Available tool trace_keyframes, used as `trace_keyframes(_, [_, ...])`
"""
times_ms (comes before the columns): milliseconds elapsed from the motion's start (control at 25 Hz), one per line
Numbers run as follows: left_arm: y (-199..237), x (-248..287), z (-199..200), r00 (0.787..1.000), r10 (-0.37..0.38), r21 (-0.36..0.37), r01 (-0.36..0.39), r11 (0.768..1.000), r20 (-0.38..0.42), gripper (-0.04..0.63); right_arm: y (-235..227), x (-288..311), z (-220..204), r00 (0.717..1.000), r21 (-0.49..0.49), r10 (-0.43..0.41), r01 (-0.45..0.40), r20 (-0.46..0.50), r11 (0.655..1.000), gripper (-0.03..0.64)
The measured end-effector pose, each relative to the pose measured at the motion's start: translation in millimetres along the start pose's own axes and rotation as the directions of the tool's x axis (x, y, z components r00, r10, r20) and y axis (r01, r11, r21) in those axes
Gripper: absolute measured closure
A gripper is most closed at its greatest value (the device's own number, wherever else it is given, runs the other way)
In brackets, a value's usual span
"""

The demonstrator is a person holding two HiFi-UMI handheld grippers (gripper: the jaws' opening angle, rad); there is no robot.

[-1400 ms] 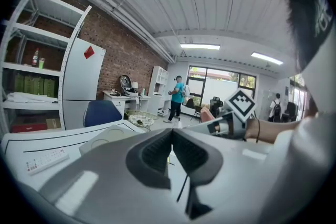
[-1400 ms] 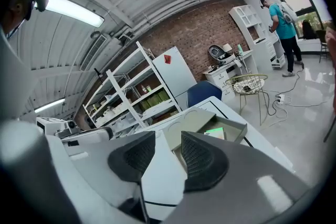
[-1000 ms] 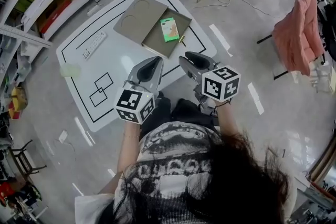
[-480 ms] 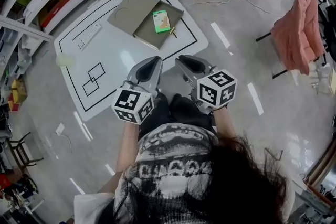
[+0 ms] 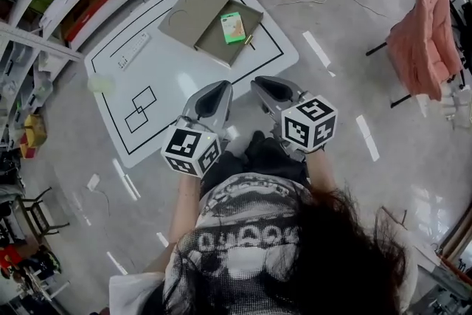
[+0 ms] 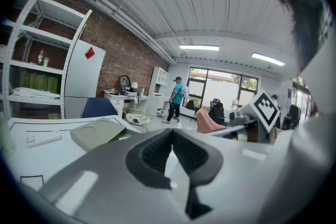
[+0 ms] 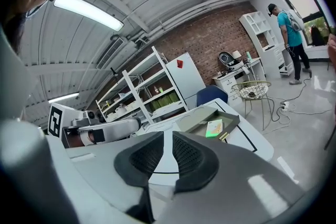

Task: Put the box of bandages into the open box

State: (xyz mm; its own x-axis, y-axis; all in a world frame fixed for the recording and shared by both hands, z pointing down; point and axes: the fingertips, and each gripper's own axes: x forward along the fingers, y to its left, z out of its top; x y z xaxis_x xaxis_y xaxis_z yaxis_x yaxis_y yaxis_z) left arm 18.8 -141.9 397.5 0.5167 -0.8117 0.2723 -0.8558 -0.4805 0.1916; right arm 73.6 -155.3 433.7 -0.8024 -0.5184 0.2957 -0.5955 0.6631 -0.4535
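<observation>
The box of bandages (image 5: 234,26) lies flat inside the open box (image 5: 214,49), in the half of the tray farther from the person. Its long axis runs roughly along the tray's longer side. On this evidence the placement is judged complete, and no part of the green pack overhangs the rim. The lid (image 5: 188,13) rests touching the open box on its left side. Both tools are well apart from the open box, on its near side, held just beyond the near edge of the worktop (image 5: 184,70) and close to the person's body. The left tool (image 5: 215,90) has its pads together at the tips and holds nothing. The right tool (image 5: 267,83) has its jaws a narrow slit apart with nothing between them, and they have just been closing. From either tool the open box lies ahead and upward in the head view. In the left gripper view it appears to the left of the jaw line, and in the right gripper view to the right of it, so the two tools point inward and cross in front of it. Neither tool is clearly the nearer one. Any further approach to the open box requires a forward reach across the near part of the worktop.
</observation>
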Motion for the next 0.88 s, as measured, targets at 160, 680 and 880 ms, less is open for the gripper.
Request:
trace_keyframes(160, [8, -21, -7, 1.0, 0.008, -0.006, -0.008, 1.0, -0.009, 0.595, 22, 8, -4, 1.0, -0.011, 0.011, -0.011, -0.001, 1.0, 0.572])
trace_keyframes(680, [27, -116, -34, 0.999, -0.039, -0.023, 0.038, 0.999, -0.016, 0.595, 123, 20, -50, 1.0, -0.019, -0.014, 0.014, -0.004, 1.0, 0.614])
trace_keyframes(880, [29, -152, -48, 0.998, -0.059, -0.018, 0.058, 0.998, -0.019, 0.595, 159, 20, -71, 1.0, -0.02, -0.026, 0.026, 0.0, 0.999, 0.62])
